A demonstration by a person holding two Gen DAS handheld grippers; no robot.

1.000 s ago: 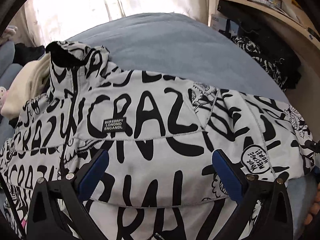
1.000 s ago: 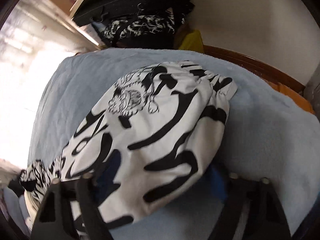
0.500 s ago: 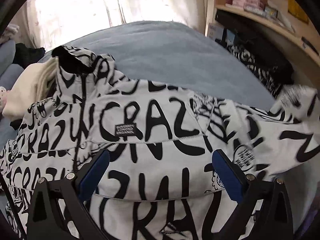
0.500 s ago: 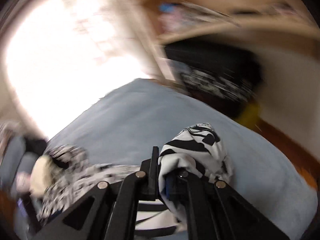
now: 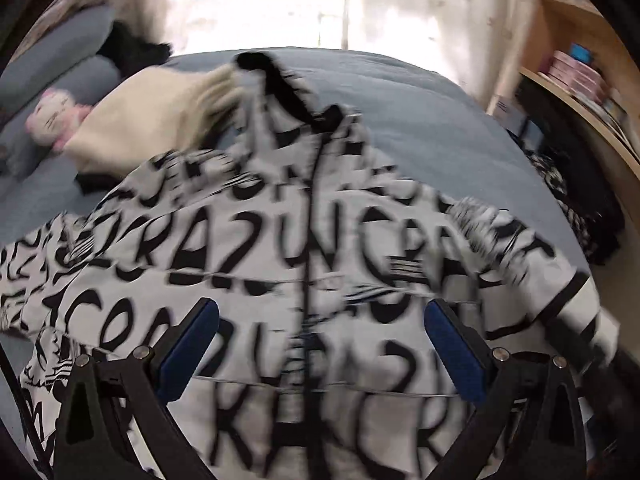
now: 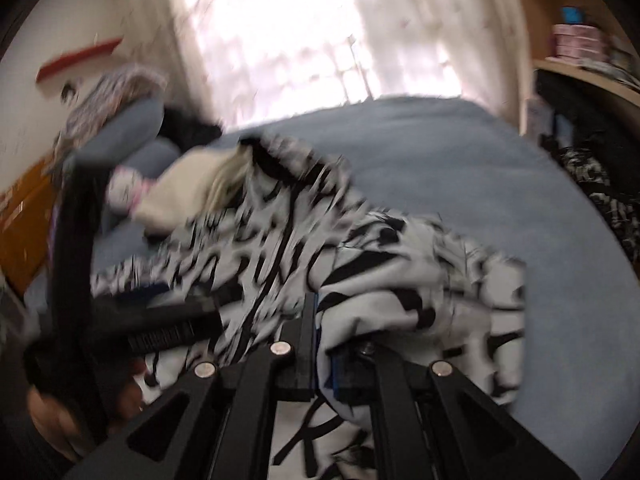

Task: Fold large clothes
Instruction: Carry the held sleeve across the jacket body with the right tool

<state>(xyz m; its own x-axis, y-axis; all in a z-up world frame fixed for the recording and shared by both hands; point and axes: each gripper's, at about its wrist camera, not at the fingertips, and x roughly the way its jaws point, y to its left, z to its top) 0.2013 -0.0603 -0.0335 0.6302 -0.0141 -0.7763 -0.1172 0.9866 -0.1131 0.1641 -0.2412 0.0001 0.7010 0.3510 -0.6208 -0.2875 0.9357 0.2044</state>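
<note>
Blue bedding: the bed [image 5: 420,120] carries everything, with a bright curtained window beyond its far edge.
Jacket: white zip-up jacket [image 5: 280,264] covered in black lettering, spread front-up across the bed, collar toward the window.
Left gripper [image 5: 320,340]: its 2 blue-padded fingers [image 5: 188,344] stand wide apart above the jacket's lower front, either side of the zip, clasping nothing.
Right gripper [image 6: 324,356]: fingers together, clamped on the jacket's sleeve [image 6: 420,292], which is bunched and raised over the body.
Beside the collar: cream garment [image 5: 160,116], pink-and-white plush toy [image 5: 52,116], blue pillow [image 5: 60,52].
Right edge: wooden shelf [image 5: 576,96] over dark clothes.
</note>
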